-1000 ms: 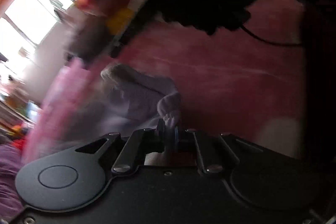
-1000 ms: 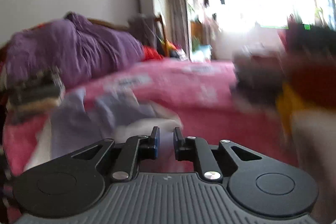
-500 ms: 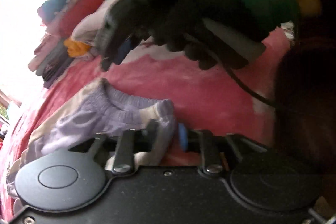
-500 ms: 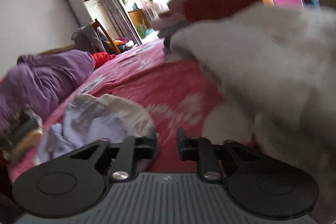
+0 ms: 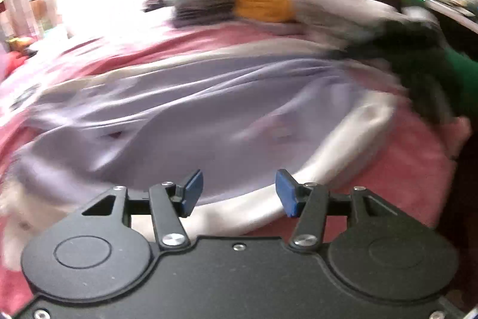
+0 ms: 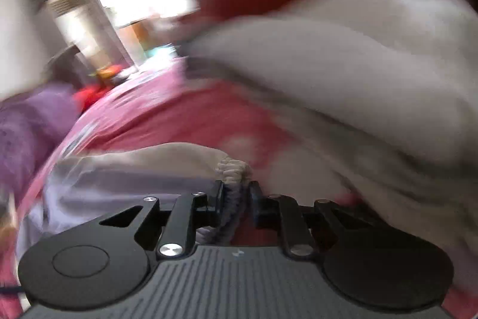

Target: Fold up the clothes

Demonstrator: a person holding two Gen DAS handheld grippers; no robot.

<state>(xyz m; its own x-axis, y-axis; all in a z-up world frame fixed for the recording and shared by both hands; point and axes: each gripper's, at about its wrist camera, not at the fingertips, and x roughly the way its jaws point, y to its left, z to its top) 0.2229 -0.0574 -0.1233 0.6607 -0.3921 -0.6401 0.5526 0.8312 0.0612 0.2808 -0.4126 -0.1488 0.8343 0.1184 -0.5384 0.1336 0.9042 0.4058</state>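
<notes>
The lilac garment (image 5: 209, 109), soft and wrinkled with a cream border, lies spread on the pink bed (image 5: 418, 169) in mid-frame. The left tongs (image 5: 239, 193) are released, blue pads apart. The right tongs (image 6: 236, 199) are clenched on its ribbed cuff (image 6: 233, 169). Folded clothes (image 5: 260, 2) are stacked at the upper centre.

Bare pink bedspread (image 5: 412, 169) lies right of the garment (image 5: 224, 115) — stacked clothes (image 5: 257, 2) block beyond.

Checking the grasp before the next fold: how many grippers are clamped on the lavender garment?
1: the right gripper pinches its ribbed cuff; the left gripper hangs open over the lavender garment.
</notes>
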